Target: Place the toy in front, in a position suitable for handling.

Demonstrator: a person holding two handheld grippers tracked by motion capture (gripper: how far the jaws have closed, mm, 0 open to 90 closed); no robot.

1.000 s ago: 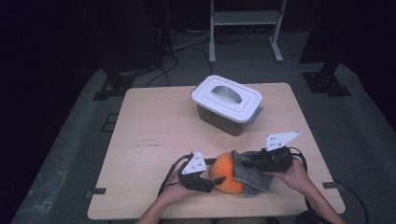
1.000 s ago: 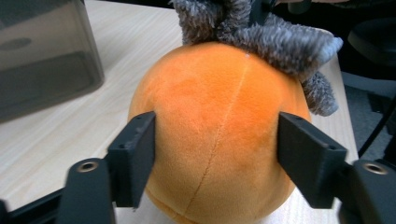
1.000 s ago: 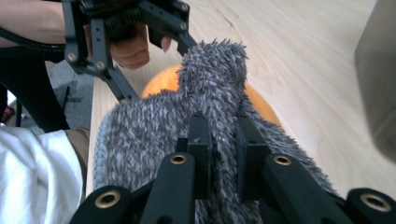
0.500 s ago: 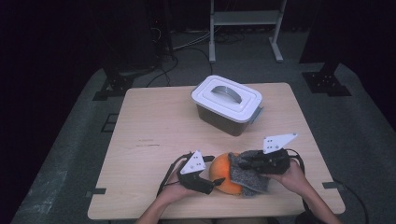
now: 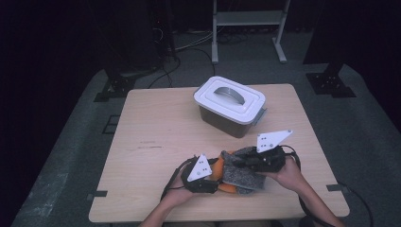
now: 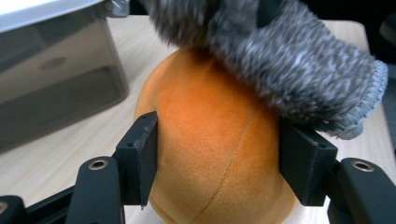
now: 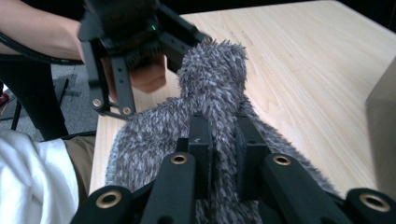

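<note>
An orange plush ball (image 6: 210,140) rests on the wooden table (image 5: 156,142) near its front edge. My left gripper (image 6: 219,158) has just been closing its jaws, and both pads now press the ball's sides. A grey fuzzy cloth (image 5: 241,171) is draped over the ball's top and right side. My right gripper (image 7: 222,135) is shut on a raised fold of that grey cloth (image 7: 210,88). In the high view the left gripper (image 5: 215,179) and the right gripper (image 5: 242,161) face each other across the ball (image 5: 218,169).
A lidded white-topped plastic box (image 5: 229,106) stands behind the grippers, mid-table, and its clear wall (image 6: 51,74) is close on the left of the ball. Bare wood stretches across the table's left half. A metal stand (image 5: 248,19) is on the floor beyond.
The right gripper has shifted slightly with the grey cloth, which now covers more of the orange ball. The left hand has stayed in place.
</note>
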